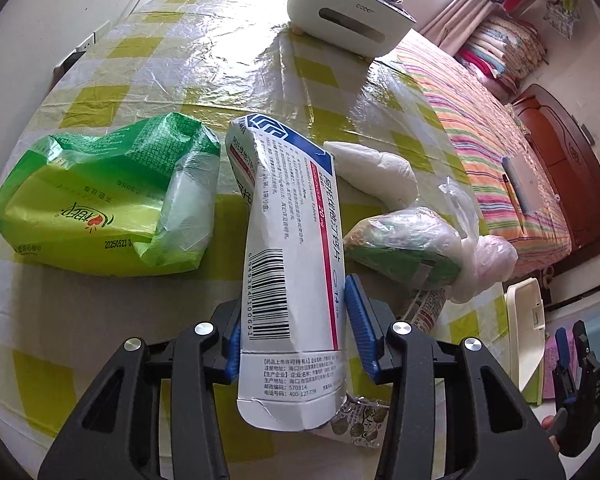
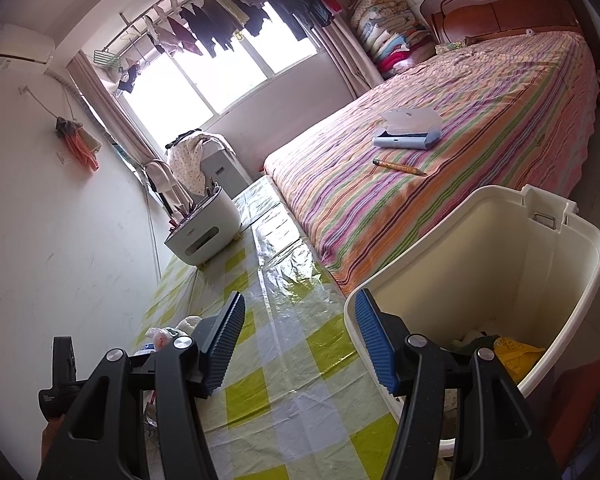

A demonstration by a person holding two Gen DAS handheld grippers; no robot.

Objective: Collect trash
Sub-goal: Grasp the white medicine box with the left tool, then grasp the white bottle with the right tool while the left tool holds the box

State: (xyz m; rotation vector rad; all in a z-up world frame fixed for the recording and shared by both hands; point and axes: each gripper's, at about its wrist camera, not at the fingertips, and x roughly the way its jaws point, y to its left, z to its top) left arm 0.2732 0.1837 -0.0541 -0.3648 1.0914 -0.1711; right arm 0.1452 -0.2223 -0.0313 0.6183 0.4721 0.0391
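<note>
Left gripper clamps a crumpled white-and-blue medicine box, blue pads pressed on both sides near the barcode end. Box tilts up, its far end above the table with yellow-green checked plastic cover. Whether the box touches the table, can't tell. Green tissue pack wrapper lies left of it, crumpled white tissue just right. Clear plastic bag with green packaging sits further right near the table edge. Small printed wrapper under the box's near end. Right gripper is spread wide, nothing between the pads, hovering over the table edge. Cream trash bin just right of it, beside the table, yellow and dark scraps at the bottom. White tissue box organizer at the table's far end. Striped bed alongside.
</note>
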